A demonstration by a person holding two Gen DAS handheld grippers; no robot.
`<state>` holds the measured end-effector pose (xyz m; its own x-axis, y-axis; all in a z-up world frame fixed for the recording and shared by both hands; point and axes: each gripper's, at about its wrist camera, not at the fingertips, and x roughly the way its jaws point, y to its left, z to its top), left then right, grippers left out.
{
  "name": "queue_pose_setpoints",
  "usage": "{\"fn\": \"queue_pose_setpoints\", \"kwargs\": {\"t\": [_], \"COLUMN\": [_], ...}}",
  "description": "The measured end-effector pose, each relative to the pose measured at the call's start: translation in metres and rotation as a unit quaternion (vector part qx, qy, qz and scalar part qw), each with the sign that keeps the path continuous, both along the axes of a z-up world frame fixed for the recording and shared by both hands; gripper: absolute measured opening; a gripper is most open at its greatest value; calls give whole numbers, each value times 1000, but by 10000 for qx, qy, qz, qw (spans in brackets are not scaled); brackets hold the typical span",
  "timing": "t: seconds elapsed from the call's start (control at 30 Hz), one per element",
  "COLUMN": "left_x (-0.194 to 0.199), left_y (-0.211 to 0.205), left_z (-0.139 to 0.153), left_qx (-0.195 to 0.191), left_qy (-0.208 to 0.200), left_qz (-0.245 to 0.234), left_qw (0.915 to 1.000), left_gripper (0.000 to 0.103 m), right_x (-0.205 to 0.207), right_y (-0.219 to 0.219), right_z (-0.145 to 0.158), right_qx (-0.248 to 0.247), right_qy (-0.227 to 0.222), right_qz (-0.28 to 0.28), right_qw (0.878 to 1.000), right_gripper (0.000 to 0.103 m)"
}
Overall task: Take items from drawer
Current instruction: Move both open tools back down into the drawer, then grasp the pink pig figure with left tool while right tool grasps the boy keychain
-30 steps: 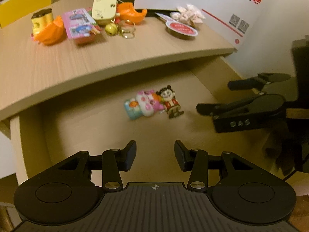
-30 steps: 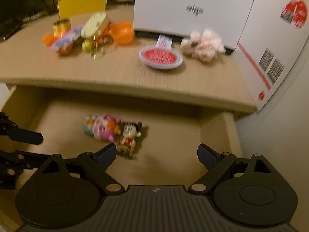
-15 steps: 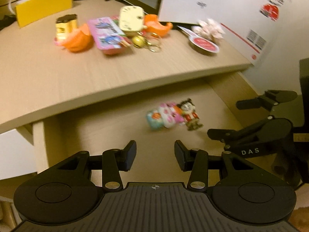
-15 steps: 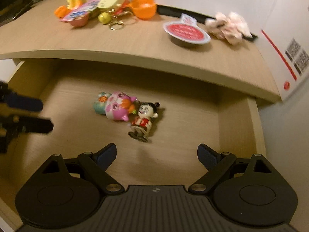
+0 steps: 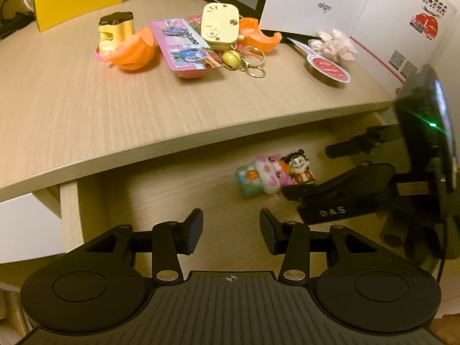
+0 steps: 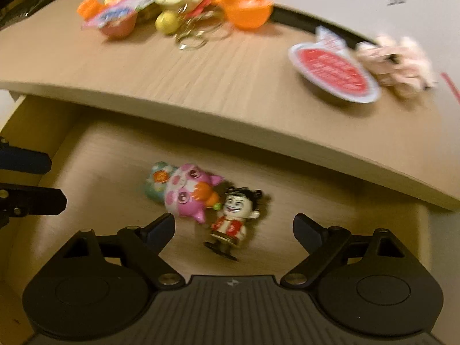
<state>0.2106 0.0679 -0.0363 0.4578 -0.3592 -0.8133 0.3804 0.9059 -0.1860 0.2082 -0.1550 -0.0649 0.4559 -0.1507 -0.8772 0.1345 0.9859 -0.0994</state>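
A: Here, the open wooden drawer (image 6: 100,155) under the desk (image 5: 86,109) holds two toys lying touching: a pink squishy animal toy (image 6: 184,192) and a small boy figurine (image 6: 233,221) in a red jacket.

B: And the right gripper (image 6: 233,227)?

A: Its fingers stand spread wide, having just narrowed a little, with the figurine lying between them on the drawer floor; the pads press on nothing. Only the right wrist view shows the figurine's round black base and how it lies: on its back, long axis running from the base near the camera to the head pointing toward the desk edge, tilted slightly right.

B: What does the left wrist view add?

A: It shows the right gripper (image 5: 304,172) from the side, its lower finger covering the figurine's (image 5: 299,166) legs, and the squishy (image 5: 261,175) lying crosswise to the figurine's left. The left gripper (image 5: 231,230) hovers over bare drawer floor, fingers parted, empty. On the desk: an orange capsule half (image 5: 135,54), a brass bell keyring (image 5: 231,59), a cream box (image 5: 220,26) and a red-lidded cup (image 5: 327,67).
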Motion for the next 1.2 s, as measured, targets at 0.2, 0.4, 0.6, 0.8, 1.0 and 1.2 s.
{"fn": "queue_pose_setpoints", "kwargs": {"t": [0.2,0.4,0.6,0.8,1.0,1.2], "left_x": [3,-1,19,25,16,16], "left_y": [-3,-29,-72,-94,-95,-94], "left_z": [-3,-6,-25,-51,-60,-58], "left_qx": [-35,103,755,1159,1360,1295], "left_qy": [14,-400,-1011,-1241,-1706,-1691], "left_qz": [-253,-1288,-1782,-2020,-2036,-1653], "left_qw": [9997,9908,9759,9646,9544,9630], "left_gripper": [47,47,38,33,36,39], "right_x": [15,9,-22,-45,-53,-82], "right_y": [-16,-34,-38,-39,-38,-22], "right_z": [-11,-8,8,12,8,0], "right_qx": [369,619,502,457,536,630], "right_qy": [135,176,176,157,202,534], "right_qz": [-120,-417,-702,-1029,-1219,-1089], "right_qw": [9992,9971,9961,9935,9909,9906], "right_gripper": [69,29,29,29,29,29]}}
